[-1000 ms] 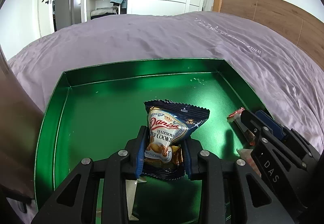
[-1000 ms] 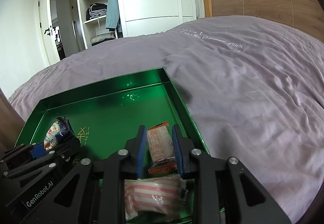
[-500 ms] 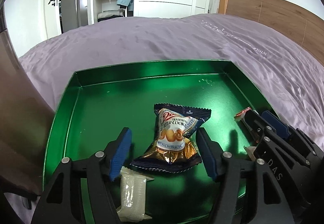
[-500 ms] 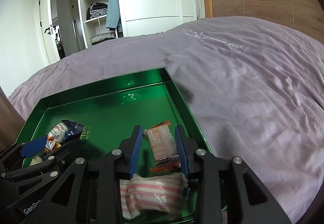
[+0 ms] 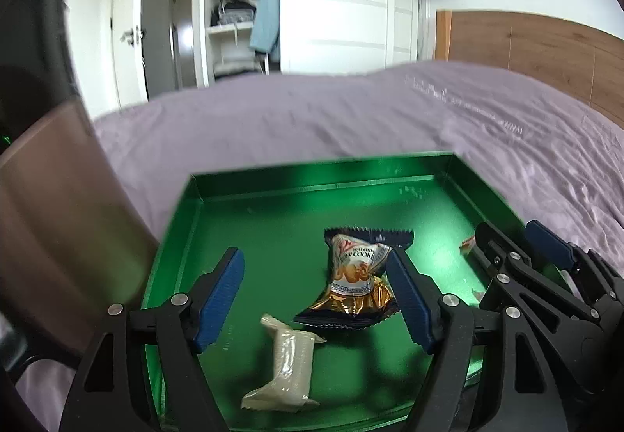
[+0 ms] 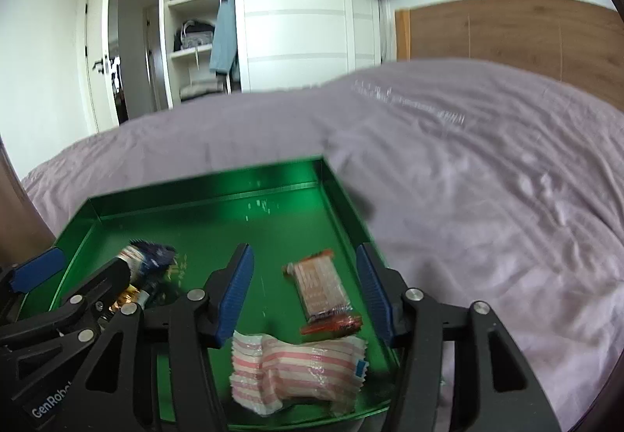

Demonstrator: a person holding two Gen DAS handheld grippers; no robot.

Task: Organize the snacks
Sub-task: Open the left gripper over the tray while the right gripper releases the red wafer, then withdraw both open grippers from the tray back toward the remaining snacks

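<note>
A: Snacks all lie in the tray (image 5: 460, 166) now. Cookies (image 5: 357, 276) at 12 o'clock, bar (image 6: 319, 289) too.

B: Both let go! Left gripper (image 5: 316, 299) and right gripper (image 6: 306, 295) gape wide, holding nothing. More snacks next?

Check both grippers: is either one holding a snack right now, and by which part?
Nothing is held. The left gripper is open above the cookie bag; the right gripper is open around the orange bar. Both snacks lie on the green tray.
</note>
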